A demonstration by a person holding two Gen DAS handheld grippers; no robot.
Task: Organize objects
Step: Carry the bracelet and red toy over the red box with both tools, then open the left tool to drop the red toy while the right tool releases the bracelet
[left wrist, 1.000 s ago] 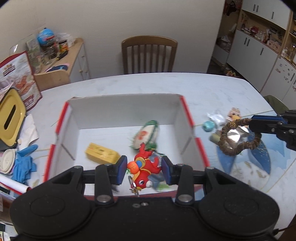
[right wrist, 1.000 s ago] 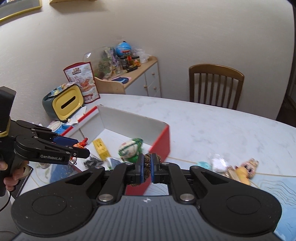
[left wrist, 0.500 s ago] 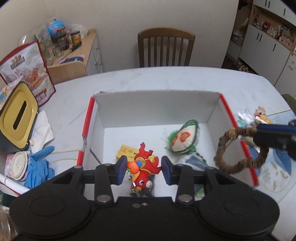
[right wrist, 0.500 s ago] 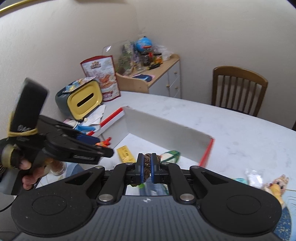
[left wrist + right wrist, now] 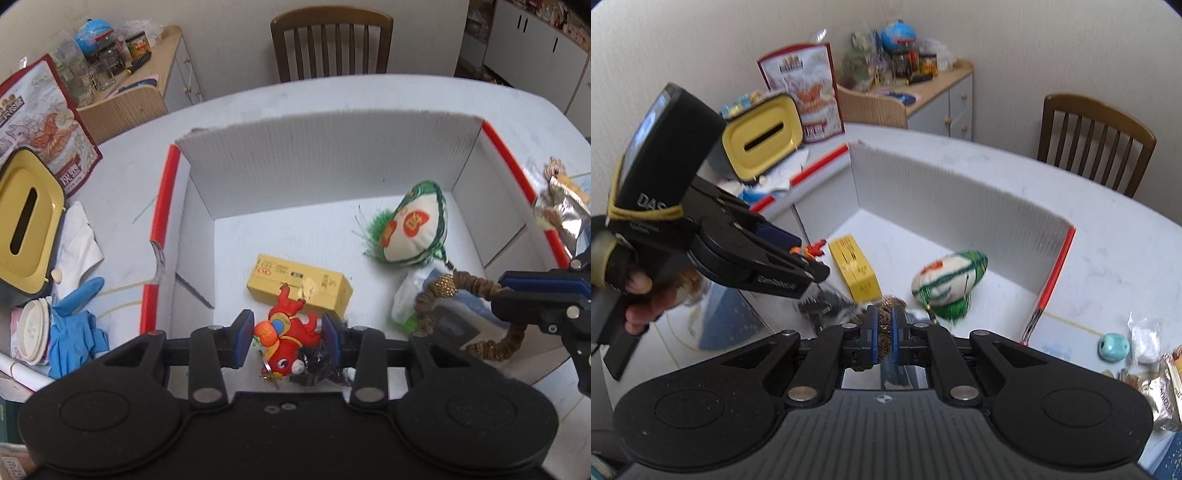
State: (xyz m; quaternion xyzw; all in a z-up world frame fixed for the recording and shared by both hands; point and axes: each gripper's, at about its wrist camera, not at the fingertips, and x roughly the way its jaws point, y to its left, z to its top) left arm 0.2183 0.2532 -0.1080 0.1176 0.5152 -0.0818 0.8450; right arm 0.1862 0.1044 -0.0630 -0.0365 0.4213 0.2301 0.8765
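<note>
Jaws of the left gripper clamp a red toy above the box; the right gripper pinches a brown scrunchie there too. Both look light; the scrunchie is soft, so any section grips.

The setting was a home dining room. A wooden slat-back chair stood at a white marble-effect bench. A low sideboard against the wall carried jars and a small globe. White cupboards lined the far side. A yellow tissue box sat nearby.
</note>
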